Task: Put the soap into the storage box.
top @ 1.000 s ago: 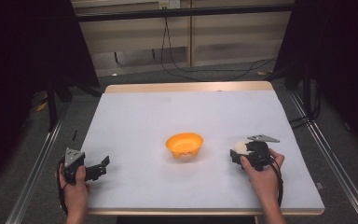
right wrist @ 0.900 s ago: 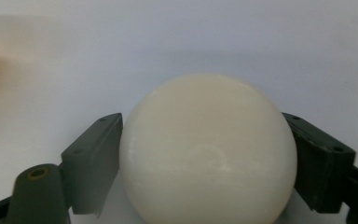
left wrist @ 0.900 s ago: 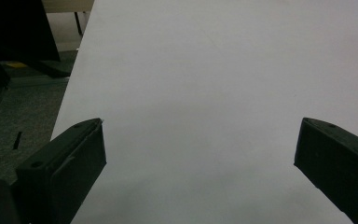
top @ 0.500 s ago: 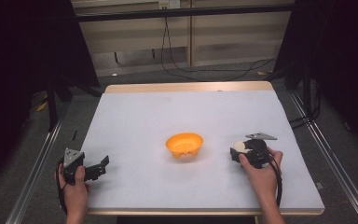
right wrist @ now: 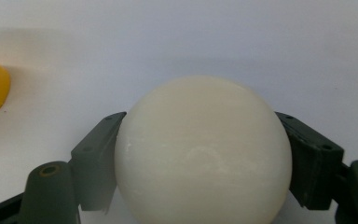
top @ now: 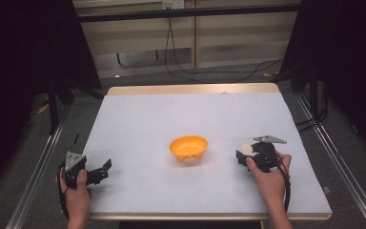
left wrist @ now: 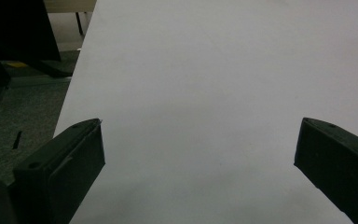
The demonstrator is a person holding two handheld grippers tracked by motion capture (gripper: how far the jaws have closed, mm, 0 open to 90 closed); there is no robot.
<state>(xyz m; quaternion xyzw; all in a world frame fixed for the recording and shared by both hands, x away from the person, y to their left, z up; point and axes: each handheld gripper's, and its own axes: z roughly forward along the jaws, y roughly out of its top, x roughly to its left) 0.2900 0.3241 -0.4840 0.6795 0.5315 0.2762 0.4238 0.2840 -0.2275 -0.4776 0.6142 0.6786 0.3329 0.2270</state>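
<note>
A: Right gripper (right wrist: 200,163) is clamping the cream ball (right wrist: 203,154), fingers (right wrist: 95,158) pressing both flanks at the widest part. The ball is sitting near the desk's (top: 138,119) right edge, toward the front, just right of the orange bowl (top: 188,148).

B: How is it going to handle?

A: Looking smooth, hard and glossy, so likely slippery. It's round, so any grip off the middle is going to squeeze it out. Probably light, judging by the look; can't tell if it's fragile. The current hold across the middle is looking right.

B: Left side?

A: Left gripper (left wrist: 196,154) is hovering at the front-left corner, fingers spread wide apart, nothing between them.

B: Surface?

A: The desk is showing a flat, pale, matte sheet, so a dropped ball is likely rolling. Around it, dark curtains, grey floor and cables (top: 181,62) are trailing behind the far edge.
</note>
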